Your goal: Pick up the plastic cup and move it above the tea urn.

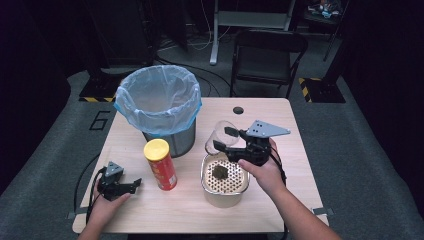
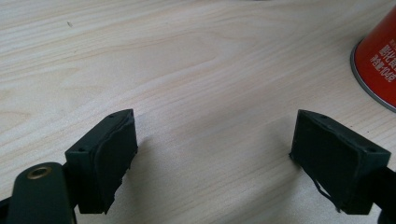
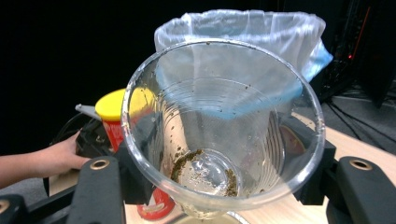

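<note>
A clear plastic cup (image 1: 218, 133) (image 3: 224, 116) lies tilted on its side between the jaws of my right gripper (image 1: 224, 138) (image 3: 219, 168), which is shut on it. Brown dregs cling to the cup's bottom and wall. The cup hangs just over the far edge of a metal container (image 1: 210, 192) with a perforated insert, on which a dark wet clump (image 1: 220, 172) lies. My left gripper (image 1: 134, 185) (image 2: 215, 154) rests on the table at the near left, open, with bare wood between its fingers.
A metal bin (image 1: 172, 142) lined with a pale blue bag (image 1: 157, 100) (image 3: 280, 28) stands at the table's back left. A red can with a yellow lid (image 1: 160, 164) (image 2: 378, 60) (image 3: 112, 109) stands between the two grippers. A folding chair (image 1: 267, 55) is beyond the table.
</note>
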The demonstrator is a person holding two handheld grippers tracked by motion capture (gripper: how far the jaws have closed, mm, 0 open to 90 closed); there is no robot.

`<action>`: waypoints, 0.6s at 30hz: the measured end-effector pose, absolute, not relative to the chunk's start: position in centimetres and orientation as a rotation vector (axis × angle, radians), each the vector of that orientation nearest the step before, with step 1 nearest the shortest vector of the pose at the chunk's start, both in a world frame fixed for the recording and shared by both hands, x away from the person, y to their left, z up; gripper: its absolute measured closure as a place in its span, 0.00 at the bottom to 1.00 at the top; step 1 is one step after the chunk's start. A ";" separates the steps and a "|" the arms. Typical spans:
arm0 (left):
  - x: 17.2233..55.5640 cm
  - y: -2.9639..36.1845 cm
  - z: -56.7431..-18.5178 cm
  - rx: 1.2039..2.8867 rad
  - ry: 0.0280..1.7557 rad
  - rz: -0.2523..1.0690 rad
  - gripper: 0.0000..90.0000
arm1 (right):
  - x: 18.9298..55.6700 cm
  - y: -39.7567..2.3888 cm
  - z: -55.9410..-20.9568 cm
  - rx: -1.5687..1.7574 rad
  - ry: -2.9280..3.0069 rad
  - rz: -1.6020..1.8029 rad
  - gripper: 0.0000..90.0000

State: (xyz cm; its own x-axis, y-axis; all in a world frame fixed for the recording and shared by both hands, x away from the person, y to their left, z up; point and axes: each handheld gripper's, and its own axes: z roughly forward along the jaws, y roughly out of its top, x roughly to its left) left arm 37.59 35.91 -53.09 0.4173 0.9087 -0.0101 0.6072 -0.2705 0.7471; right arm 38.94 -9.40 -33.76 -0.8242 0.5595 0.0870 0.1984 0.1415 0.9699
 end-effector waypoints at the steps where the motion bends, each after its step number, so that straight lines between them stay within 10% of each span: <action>1: 37.6 35.9 -53.1 1.990 1.280 0.566 0.16 | 38.9 -9.3 -33.3 0.729 2.124 1.727 0.40; 18: 37.6 35.9 -53.1 1.987 1.281 0.565 0.16 | 41.8 -5.5 -24.0 0.738 2.115 1.739 0.40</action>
State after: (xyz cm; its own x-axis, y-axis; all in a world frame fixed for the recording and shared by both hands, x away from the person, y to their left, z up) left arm 37.59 35.89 -53.11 0.4166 0.9090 -0.0101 0.6057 -0.2693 0.7487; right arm 41.84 -5.47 -24.00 -0.8215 0.5635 0.0875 0.1948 0.1330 0.9718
